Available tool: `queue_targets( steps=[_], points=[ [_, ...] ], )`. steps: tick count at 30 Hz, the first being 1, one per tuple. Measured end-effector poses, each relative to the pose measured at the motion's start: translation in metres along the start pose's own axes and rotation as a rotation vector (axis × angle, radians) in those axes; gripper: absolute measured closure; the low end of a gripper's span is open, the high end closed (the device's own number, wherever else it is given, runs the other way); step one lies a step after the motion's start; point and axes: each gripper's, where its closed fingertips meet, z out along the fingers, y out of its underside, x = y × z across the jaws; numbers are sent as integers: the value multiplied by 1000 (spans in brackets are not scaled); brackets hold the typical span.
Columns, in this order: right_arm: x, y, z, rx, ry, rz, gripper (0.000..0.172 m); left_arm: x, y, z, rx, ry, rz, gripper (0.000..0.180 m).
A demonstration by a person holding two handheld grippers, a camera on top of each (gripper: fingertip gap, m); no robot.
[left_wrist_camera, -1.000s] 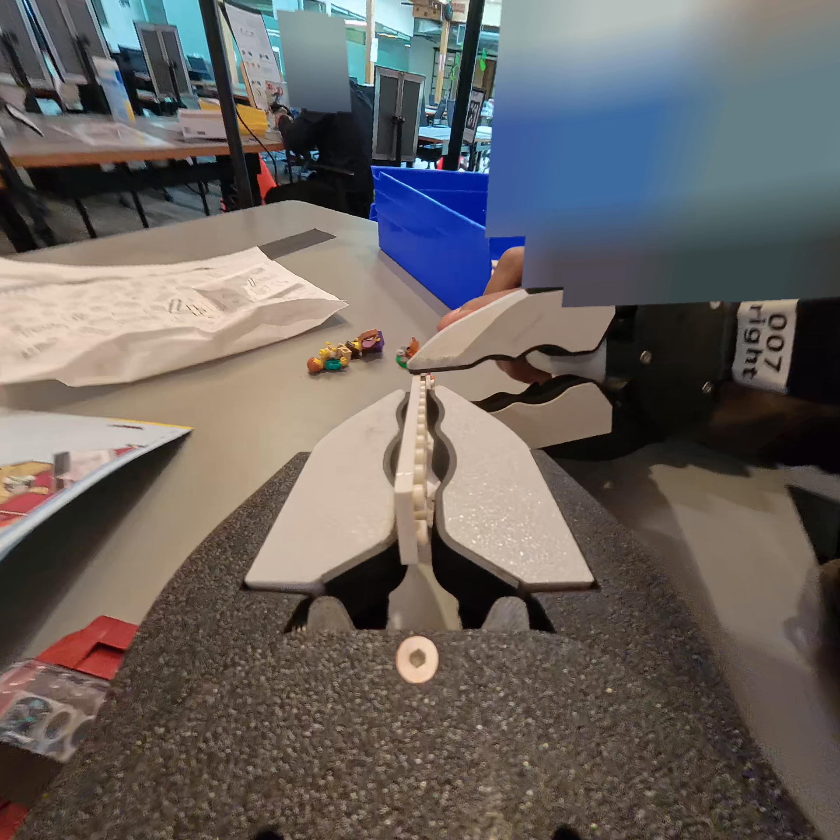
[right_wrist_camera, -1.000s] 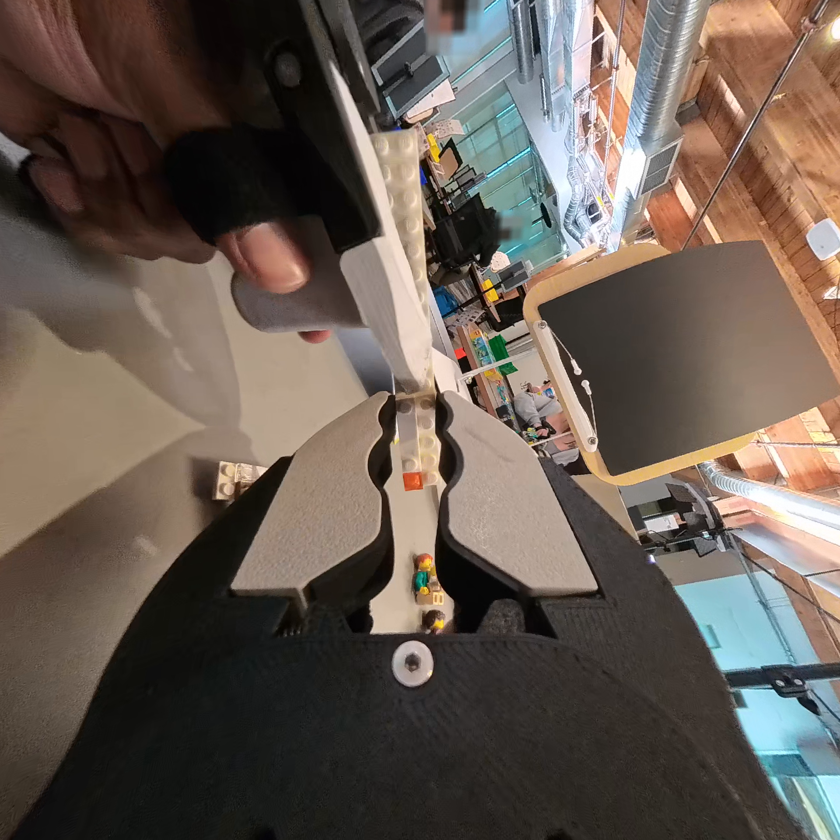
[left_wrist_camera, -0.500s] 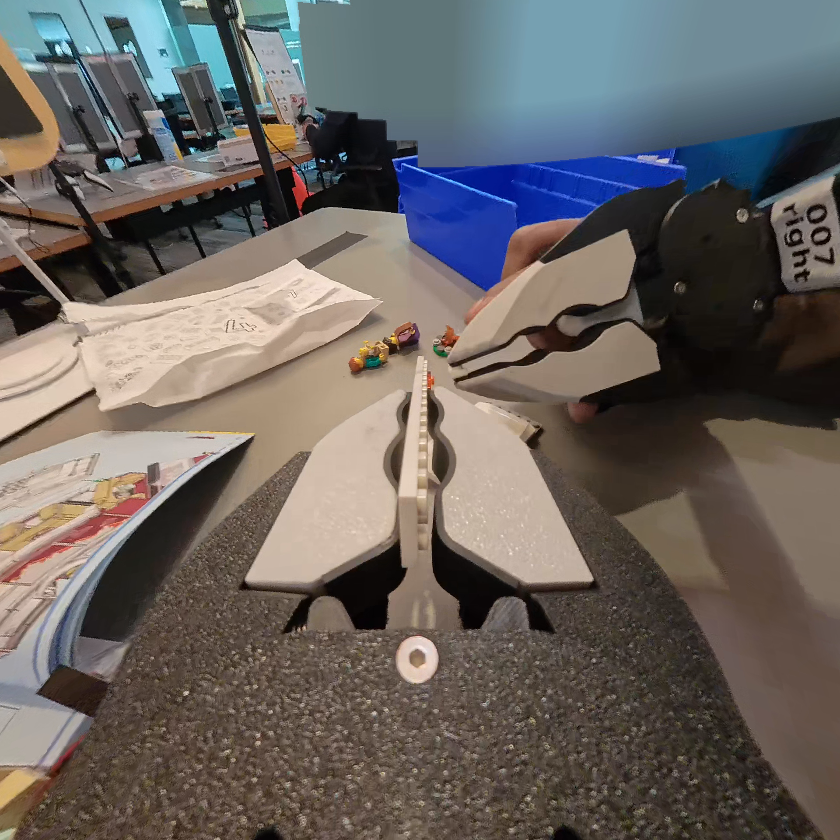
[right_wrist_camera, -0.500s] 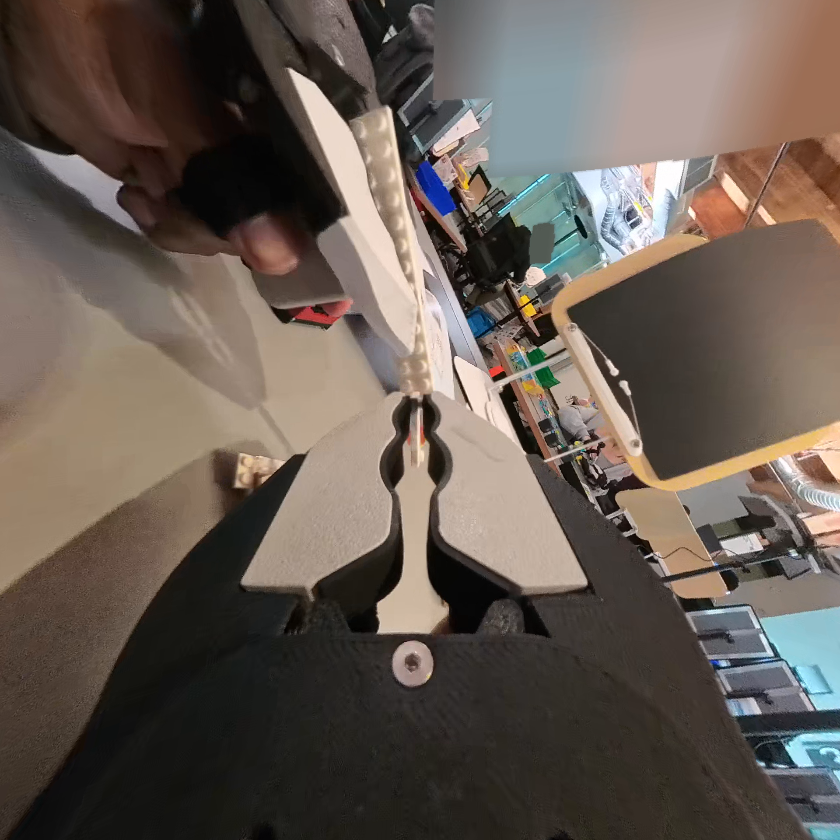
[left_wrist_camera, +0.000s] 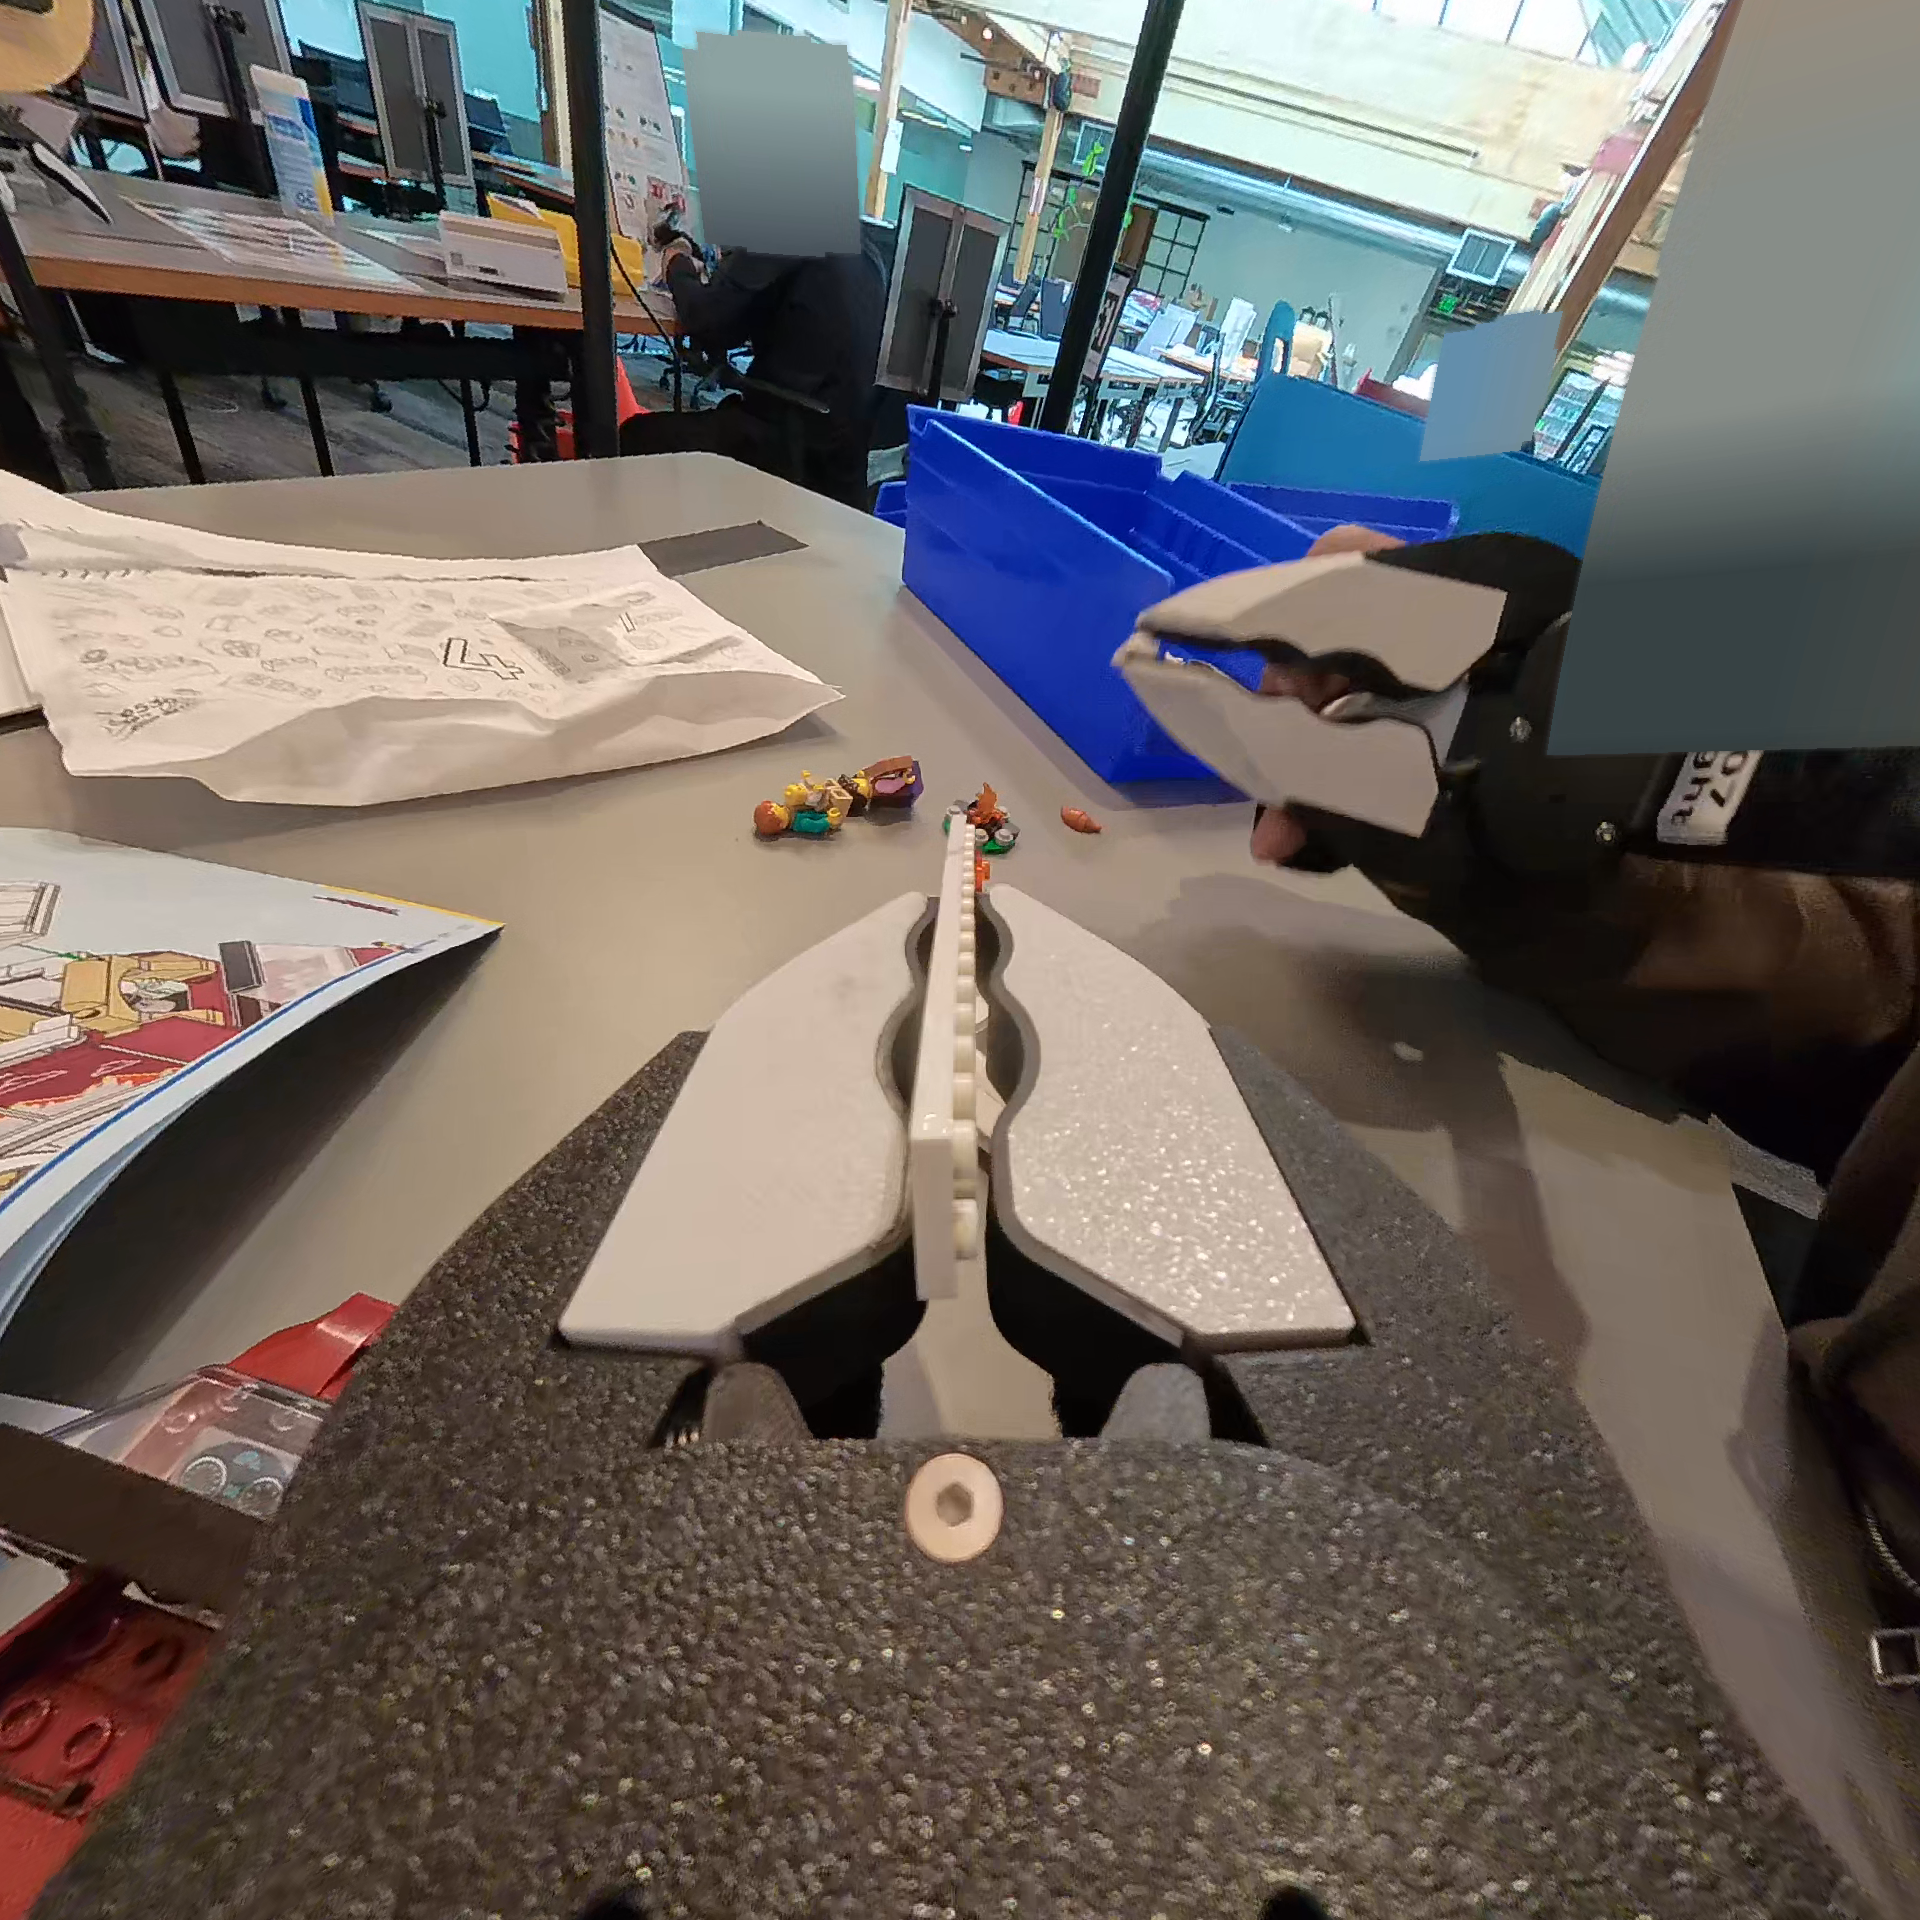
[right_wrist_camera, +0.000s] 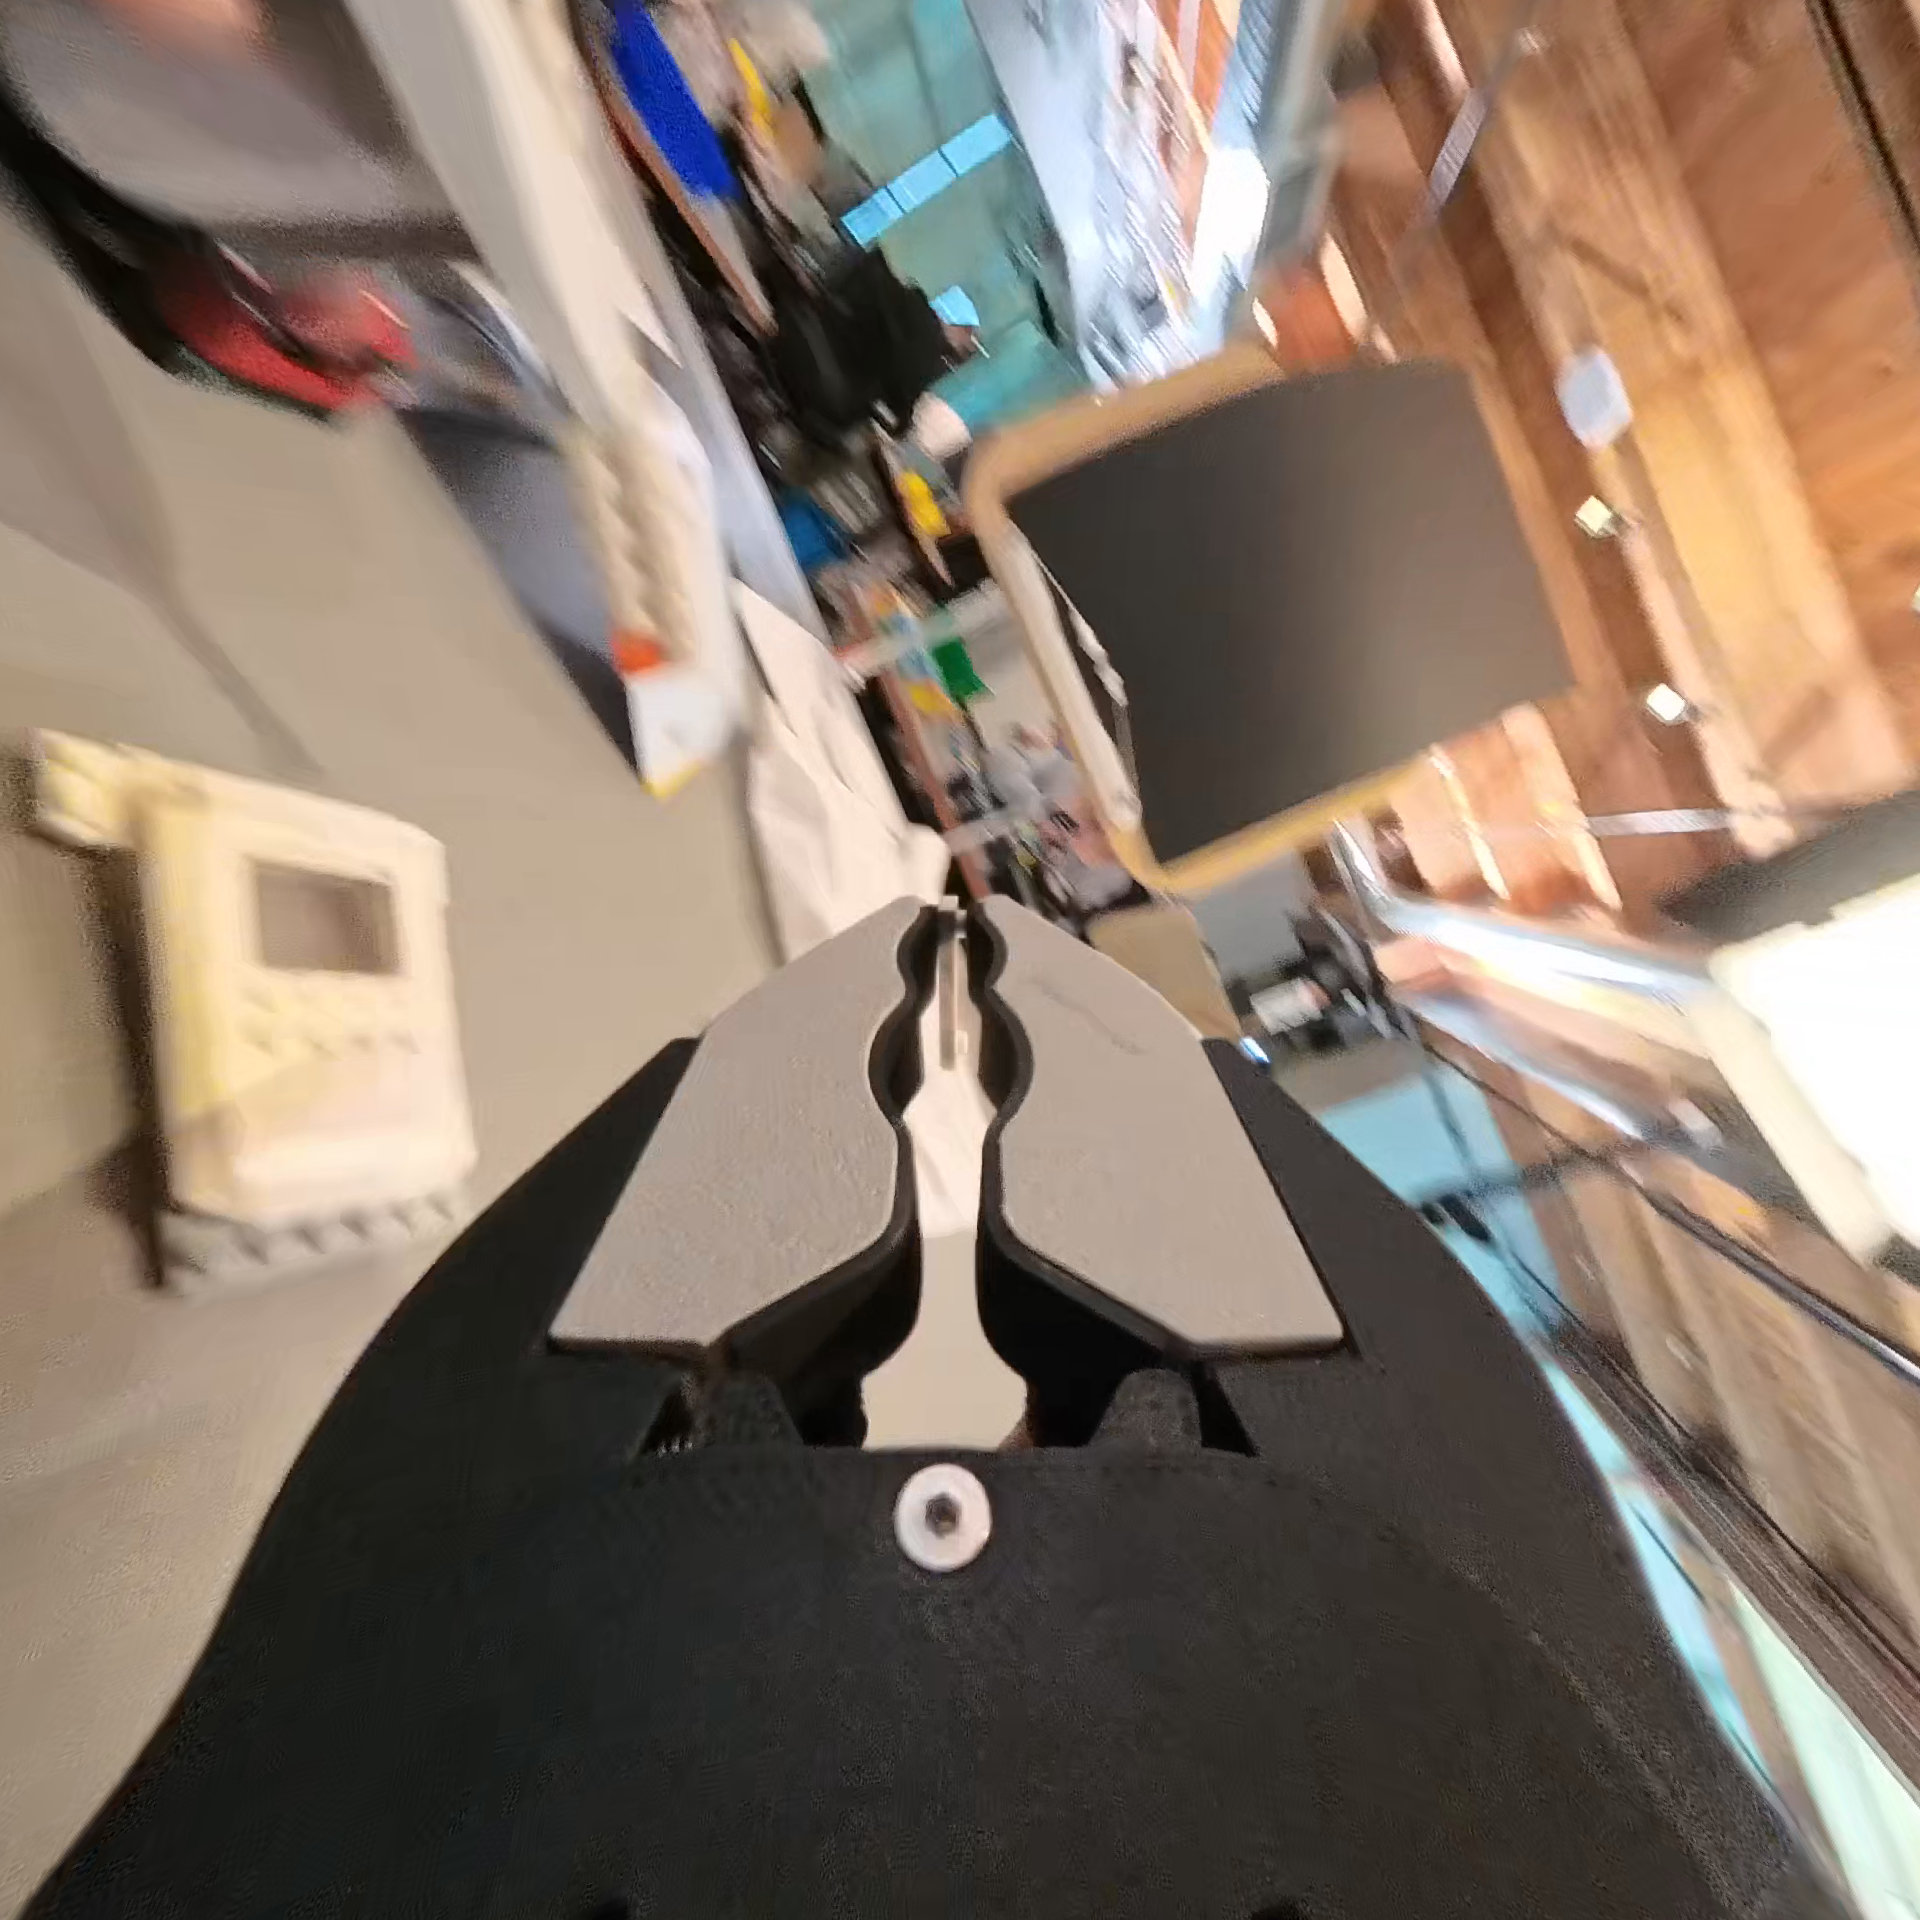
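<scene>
My left gripper (left_wrist_camera: 961, 899) is shut on a long white studded plate (left_wrist_camera: 951, 1039), held on edge and pointing forward over the grey table (left_wrist_camera: 623, 935). A small orange piece (left_wrist_camera: 984, 868) sits on the plate near its far end. My right gripper (right_wrist_camera: 951, 909) is shut on a small thin white plate (right_wrist_camera: 949, 997) between its fingertips. In the left wrist view the right gripper (left_wrist_camera: 1138, 655) hovers up and to the right, clear of the long plate's tip. The right wrist view is blurred; the long plate (right_wrist_camera: 634, 551) shows there at upper left.
Blue bins (left_wrist_camera: 1039, 582) stand behind the right gripper. Minifigures (left_wrist_camera: 831, 805), a small green and orange build (left_wrist_camera: 992, 821) and an orange bit (left_wrist_camera: 1081, 821) lie ahead. A white paper bag (left_wrist_camera: 395, 665) and booklet (left_wrist_camera: 156, 1018) lie left. A cream brick build (right_wrist_camera: 312, 997) stands on the table.
My right gripper closed on the small white plate at the long plate's far end, then drew away up and to the right with it. My left gripper kept its hold on the long plate.
</scene>
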Motion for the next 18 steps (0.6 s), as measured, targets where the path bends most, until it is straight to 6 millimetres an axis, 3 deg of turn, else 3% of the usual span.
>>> queue_targets(
  steps=[5,7,9,11,13,15,18],
  points=[
    [78,96,-56,-304,249,82,167,7,-4,0,11,15,10,175],
    [89,135,-70,-417,247,180,167,9,-4,0,11,20,13,175],
    [85,162,-74,-508,197,248,157,11,-4,0,11,25,13,175],
    [82,163,-72,-514,169,261,154,11,-3,0,11,23,14,175],
    [77,148,-66,-486,149,240,154,10,-3,0,13,22,6,175],
    [65,125,-55,-430,91,226,155,9,-4,-1,22,28,-7,175],
    [31,73,-32,-287,-43,258,158,9,-4,-1,29,41,-25,175]
  ],
)
